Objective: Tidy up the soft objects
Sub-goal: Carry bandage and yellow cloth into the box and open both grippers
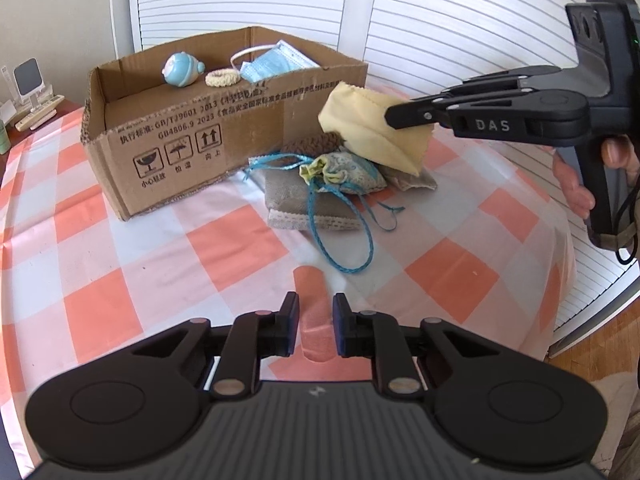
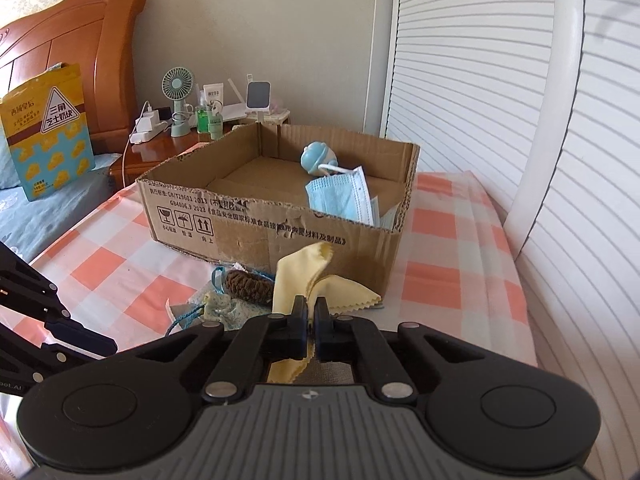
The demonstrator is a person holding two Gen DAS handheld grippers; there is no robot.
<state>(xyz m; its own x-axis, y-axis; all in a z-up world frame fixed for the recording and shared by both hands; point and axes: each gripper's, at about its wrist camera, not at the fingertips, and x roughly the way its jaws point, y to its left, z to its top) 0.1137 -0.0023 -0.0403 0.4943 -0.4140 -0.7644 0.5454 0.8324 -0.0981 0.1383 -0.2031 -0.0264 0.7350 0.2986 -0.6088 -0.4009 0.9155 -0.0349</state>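
- Fingers of your right gripper (image 2: 311, 322) are pinched tight on the pale yellow cloth with pinked edges (image 2: 310, 276), which you hold lifted above the pile, just in front of the box; the side of that gripper reads "DAS".
- Your left gripper (image 1: 316, 326) holds nothing; its fingers stand a narrow gap apart, low over the orange-and-white checked tablecloth (image 1: 120, 264), with a blurred orange strip lying between them.
- The open brown cardboard box (image 1: 192, 148) carries printed "GB/T29601 2013" and "GB4806.9 2023", Chinese text, and fragile, keep-dry and this-way-up symbols.
- Inside it you have a round light-blue toy (image 1: 182, 69), a cream knitted ring (image 1: 222, 77) and a light-blue face mask (image 1: 272, 62).
- Beside the box sits the pile: a grey lace-edged cushion (image 1: 296, 200), a floral drawstring pouch with blue cord (image 1: 348, 170) and a brown fuzzy scrunchie (image 1: 312, 144).
- A yellow snack bag with a triangle label (image 2: 46, 128) stands on the bed.
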